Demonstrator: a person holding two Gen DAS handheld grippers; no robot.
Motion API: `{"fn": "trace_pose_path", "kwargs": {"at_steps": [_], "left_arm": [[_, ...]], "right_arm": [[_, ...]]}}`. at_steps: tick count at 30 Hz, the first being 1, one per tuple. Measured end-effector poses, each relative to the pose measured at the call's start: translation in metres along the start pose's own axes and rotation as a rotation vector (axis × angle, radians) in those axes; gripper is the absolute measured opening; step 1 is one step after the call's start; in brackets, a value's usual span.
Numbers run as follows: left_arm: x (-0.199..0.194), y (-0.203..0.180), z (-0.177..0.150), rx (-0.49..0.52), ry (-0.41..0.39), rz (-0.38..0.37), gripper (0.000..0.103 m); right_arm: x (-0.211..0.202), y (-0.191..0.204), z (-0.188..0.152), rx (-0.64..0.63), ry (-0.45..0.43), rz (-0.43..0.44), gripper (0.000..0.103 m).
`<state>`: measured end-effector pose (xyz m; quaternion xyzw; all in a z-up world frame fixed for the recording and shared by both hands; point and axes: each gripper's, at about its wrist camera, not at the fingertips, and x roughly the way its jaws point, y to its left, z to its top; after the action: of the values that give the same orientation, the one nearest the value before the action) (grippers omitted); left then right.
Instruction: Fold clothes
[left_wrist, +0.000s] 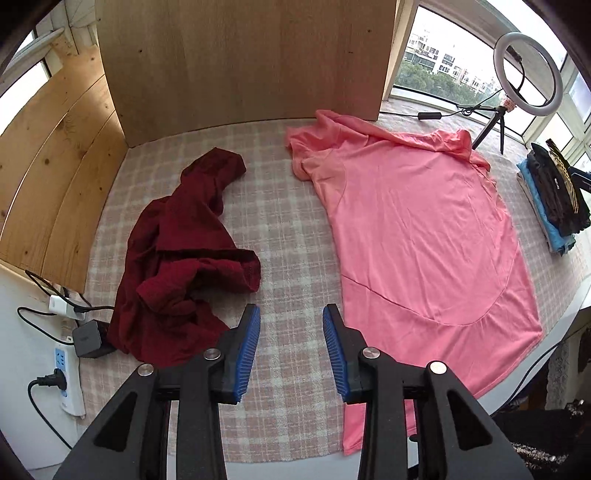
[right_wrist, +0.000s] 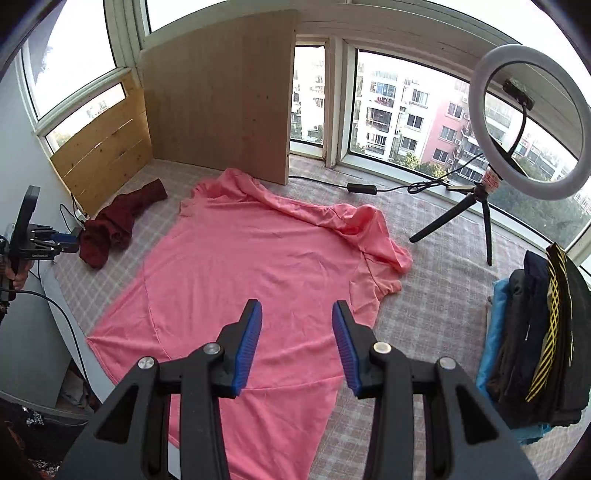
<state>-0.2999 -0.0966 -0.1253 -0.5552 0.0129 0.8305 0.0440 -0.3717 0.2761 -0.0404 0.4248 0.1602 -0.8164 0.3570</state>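
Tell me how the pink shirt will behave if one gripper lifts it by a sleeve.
The pink shirt is probably floppy: its collar end lies in soft rumpled folds, so the body would likely hang and trail. It looks thin and light, lying nearly flat on the plaid cover. Lifted by one sleeve, it would likely drape unevenly and lose its spread shape.

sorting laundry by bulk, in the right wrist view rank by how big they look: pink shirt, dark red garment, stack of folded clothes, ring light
1. pink shirt
2. stack of folded clothes, nearer the camera
3. ring light, hoop only; with tripod it rivals the stack
4. dark red garment, crumpled and farther off

Pink shirt, maroon garment, checked cover
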Motion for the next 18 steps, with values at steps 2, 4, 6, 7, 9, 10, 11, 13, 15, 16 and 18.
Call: {"fn": "trace_pose_path", "kwargs": {"at_steps": [2, 4, 6, 7, 9, 10, 11, 13, 15, 16, 18], "left_arm": [[0.006, -0.001, 0.023, 0.018, -0.01, 0.009, 0.034], [0.015, 0.001, 0.047, 0.028, -0.013, 0.005, 0.034], [0.027, 0.003, 0.074, 0.036, -0.015, -0.011, 0.034], [0.034, 0.002, 0.088, 0.042, -0.015, -0.024, 0.034], [0.051, -0.007, 0.117, 0.082, -0.02, -0.057, 0.034], [0.061, -0.016, 0.13, 0.117, -0.023, -0.064, 0.034], [0.072, -0.027, 0.144, 0.158, -0.023, -0.068, 0.034], [0.096, -0.05, 0.171, 0.238, -0.022, -0.077, 0.034], [0.124, -0.073, 0.195, 0.289, -0.01, -0.092, 0.034], [0.138, -0.083, 0.205, 0.308, -0.001, -0.1, 0.034], [0.165, -0.101, 0.223, 0.349, 0.004, -0.068, 0.034]], "right_arm": [[0.047, -0.022, 0.028, -0.006, -0.005, 0.008, 0.039], [0.09, -0.042, 0.053, -0.006, -0.001, 0.017, 0.039], [0.122, -0.055, 0.07, 0.002, 0.028, 0.027, 0.039], [0.139, -0.056, 0.078, -0.005, 0.045, 0.023, 0.039], [0.175, -0.057, 0.092, -0.014, 0.082, 0.005, 0.039], [0.191, -0.059, 0.097, -0.019, 0.102, 0.002, 0.039], [0.209, -0.063, 0.103, -0.033, 0.123, -0.014, 0.039], [0.245, -0.073, 0.113, -0.073, 0.17, -0.077, 0.039], [0.272, -0.085, 0.12, -0.087, 0.204, -0.097, 0.039], [0.284, -0.09, 0.122, -0.09, 0.218, -0.1, 0.039], [0.303, -0.103, 0.125, -0.087, 0.237, -0.081, 0.039]]}}
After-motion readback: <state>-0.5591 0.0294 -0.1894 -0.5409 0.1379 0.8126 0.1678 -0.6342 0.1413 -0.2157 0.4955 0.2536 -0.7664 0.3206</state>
